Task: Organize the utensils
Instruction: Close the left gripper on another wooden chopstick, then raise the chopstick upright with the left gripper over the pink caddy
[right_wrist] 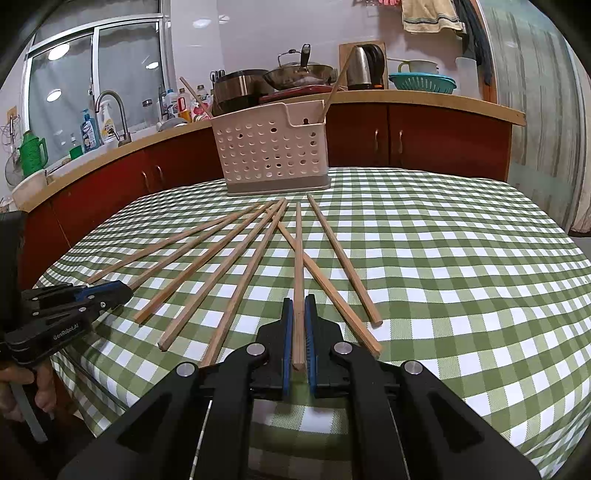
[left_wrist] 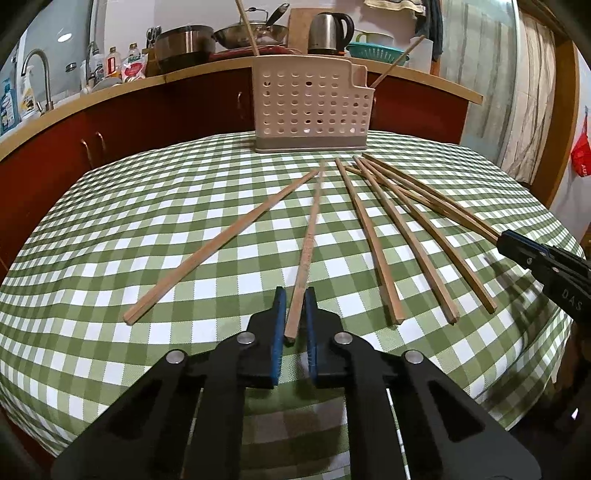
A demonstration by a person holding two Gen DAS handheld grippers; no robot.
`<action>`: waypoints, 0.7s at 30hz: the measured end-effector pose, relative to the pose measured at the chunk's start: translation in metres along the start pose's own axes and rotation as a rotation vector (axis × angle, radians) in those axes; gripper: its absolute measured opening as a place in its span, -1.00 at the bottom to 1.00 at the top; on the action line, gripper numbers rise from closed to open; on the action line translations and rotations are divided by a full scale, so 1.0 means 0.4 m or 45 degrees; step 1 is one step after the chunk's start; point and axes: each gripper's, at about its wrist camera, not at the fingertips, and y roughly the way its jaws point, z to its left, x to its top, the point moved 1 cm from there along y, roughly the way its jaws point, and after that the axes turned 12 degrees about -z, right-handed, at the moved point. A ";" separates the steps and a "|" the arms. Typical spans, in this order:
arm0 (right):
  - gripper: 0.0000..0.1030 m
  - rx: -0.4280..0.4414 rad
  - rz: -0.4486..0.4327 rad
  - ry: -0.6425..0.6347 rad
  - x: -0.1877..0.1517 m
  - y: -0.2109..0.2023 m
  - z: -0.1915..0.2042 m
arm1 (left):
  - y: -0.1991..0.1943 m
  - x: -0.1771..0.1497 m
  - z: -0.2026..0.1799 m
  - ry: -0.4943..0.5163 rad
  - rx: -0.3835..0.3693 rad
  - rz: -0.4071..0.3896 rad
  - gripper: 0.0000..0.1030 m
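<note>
A perforated beige utensil holder (left_wrist: 310, 107) (right_wrist: 271, 147) stands at the far side of the table, with two chopsticks (left_wrist: 397, 61) leaning up out of it. Several wooden chopsticks (left_wrist: 369, 236) (right_wrist: 236, 273) lie fanned on the green checked cloth. My left gripper (left_wrist: 295, 295) is shut on the near end of one chopstick (left_wrist: 312, 229) that rests on the cloth. My right gripper (right_wrist: 298, 301) is shut on another chopstick (right_wrist: 298, 221) that points at the holder. Each gripper also shows at the edge of the other's view: the right gripper (left_wrist: 517, 247), the left gripper (right_wrist: 110, 290).
The round table's checked cloth (left_wrist: 110, 277) drops off at the near and side edges. Behind it runs a red-fronted counter (right_wrist: 424, 140) with a kettle (left_wrist: 328, 31), a wok, a pot and a tap (right_wrist: 114, 110). A person's hand (right_wrist: 22, 380) holds the left tool.
</note>
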 end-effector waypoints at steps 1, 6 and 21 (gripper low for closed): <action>-0.86 0.001 -0.001 -0.001 0.000 -0.001 0.001 | -0.001 0.000 -0.002 0.003 -0.001 -0.001 -0.83; -0.86 -0.001 -0.017 -0.010 0.008 -0.010 0.004 | -0.025 0.015 -0.010 0.024 0.023 -0.055 -0.86; -0.87 0.004 -0.202 -0.065 0.119 -0.101 0.033 | -0.167 0.120 -0.029 0.079 0.118 -0.348 -0.87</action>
